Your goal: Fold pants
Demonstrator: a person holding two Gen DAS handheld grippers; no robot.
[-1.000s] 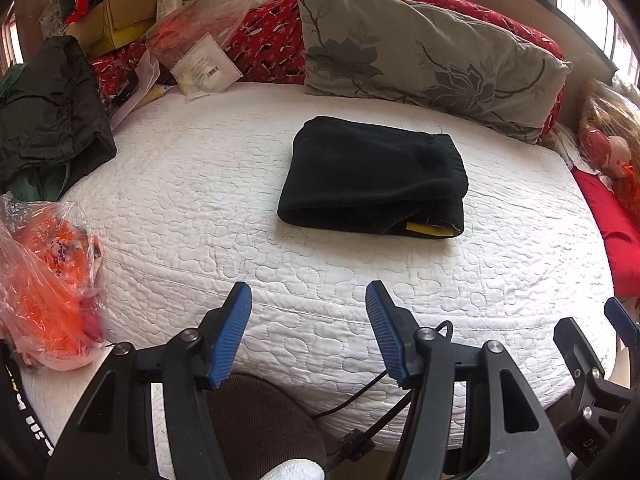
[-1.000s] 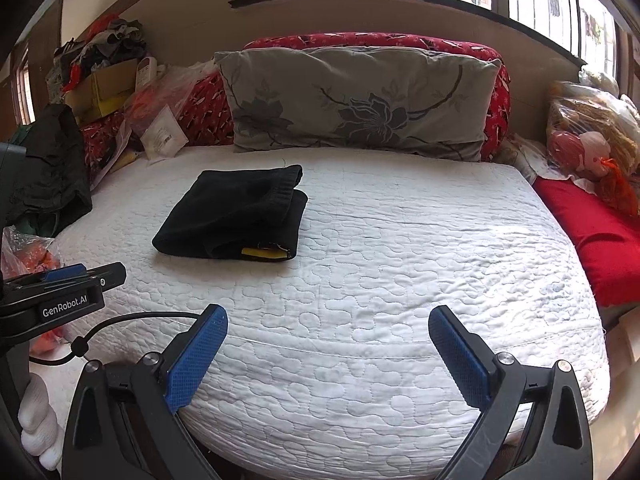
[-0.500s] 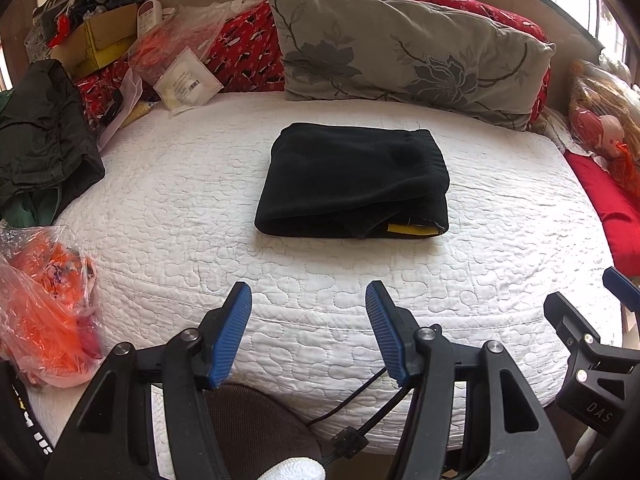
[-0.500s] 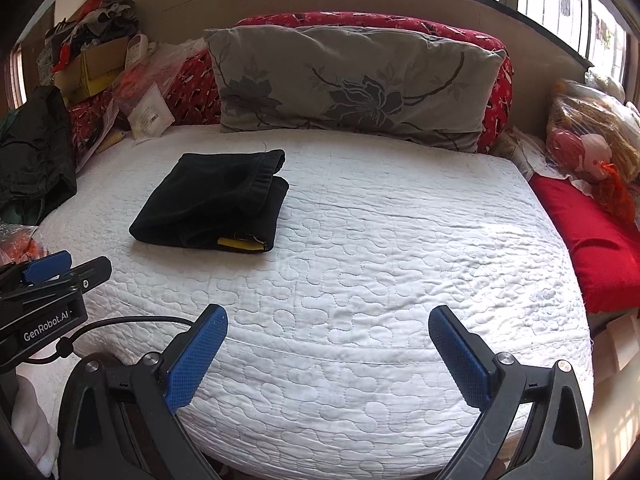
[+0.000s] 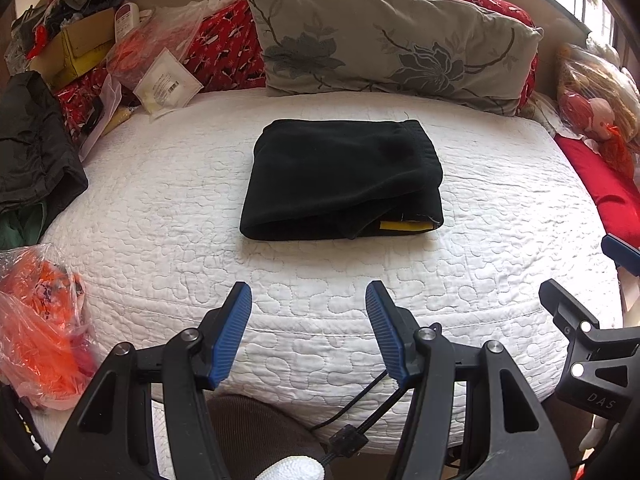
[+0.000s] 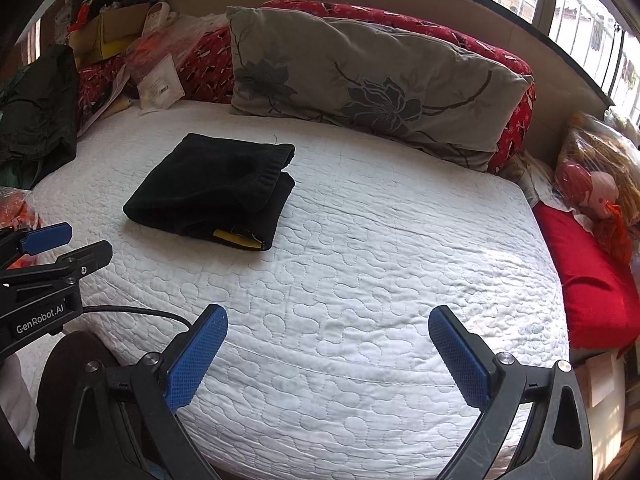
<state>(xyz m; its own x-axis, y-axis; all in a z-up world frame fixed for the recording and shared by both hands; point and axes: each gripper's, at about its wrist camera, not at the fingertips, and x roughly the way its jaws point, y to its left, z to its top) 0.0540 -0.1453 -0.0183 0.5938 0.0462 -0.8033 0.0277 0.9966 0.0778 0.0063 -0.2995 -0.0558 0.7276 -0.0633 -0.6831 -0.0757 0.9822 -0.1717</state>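
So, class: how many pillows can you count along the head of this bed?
2. A grey floral pillow leans at the head of the bed, and a red patterned pillow stands behind it, mostly covered. Clutter at the left may hide more.

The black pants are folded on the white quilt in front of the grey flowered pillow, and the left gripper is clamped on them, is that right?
Not quite. The black pants do lie folded on the white quilt in front of the grey flowered pillow, but the left gripper is not clamped on them. The left wrist view shows its jaws open and empty, well short of the pants.
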